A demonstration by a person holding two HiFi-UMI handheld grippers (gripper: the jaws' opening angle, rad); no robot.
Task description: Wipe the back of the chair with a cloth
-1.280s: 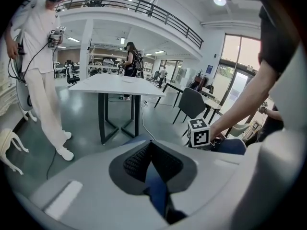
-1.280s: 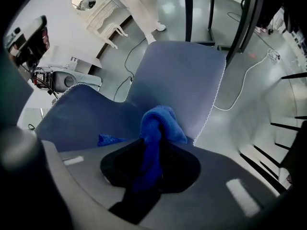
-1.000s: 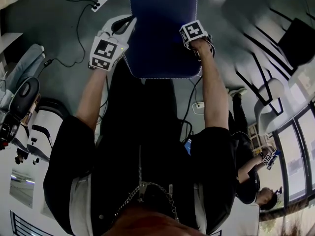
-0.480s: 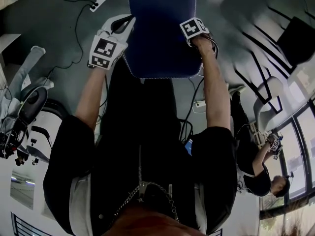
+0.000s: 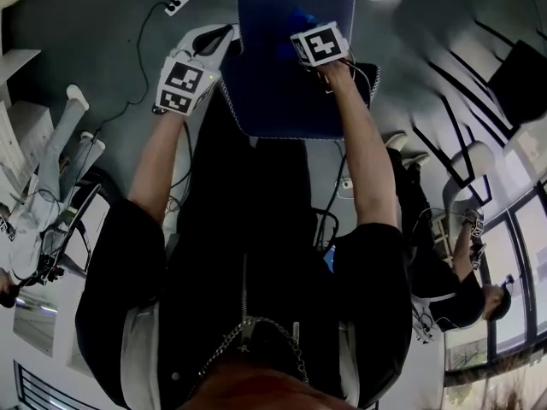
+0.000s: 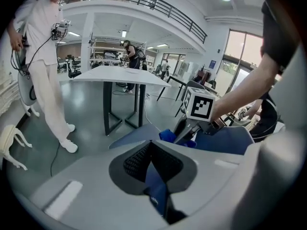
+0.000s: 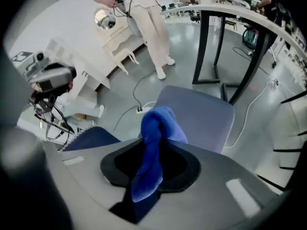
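The grey floor (image 5: 102, 41) fills the head view, with black cables trailing across it and a white power strip (image 5: 179, 2) at the upper left. A white table (image 6: 120, 74) on black legs stands well beyond the chair in the left gripper view.

The chair (image 5: 273, 92) stands directly in front of the person. Its dark blue back, edged in pale stitching, lies between the two outstretched arms.

A bystander (image 6: 45, 71) in white clothing stands to the left, apart from the chair, holding wired equipment.

Left tongs (image 5: 226, 39): positioned at the left edge of the chair back. The left gripper view shows them pressed together on a thin fold of that dark blue edge, with the stitching visible between the pads (image 6: 136, 162). Its marker cube (image 5: 184, 85) faces up.

Right tongs (image 5: 297, 32): positioned over the upper middle of the chair back, right of the left tongs and apart from them. The right gripper view shows them pinching the cloth, which passes up between the pads and bunches into a rounded wad beyond the tips.

Cloth (image 7: 156, 143): bright blue and twisted. It shows beside the right marker cube (image 5: 318, 43), over the blue panel. Contact with the panel cannot be confirmed.
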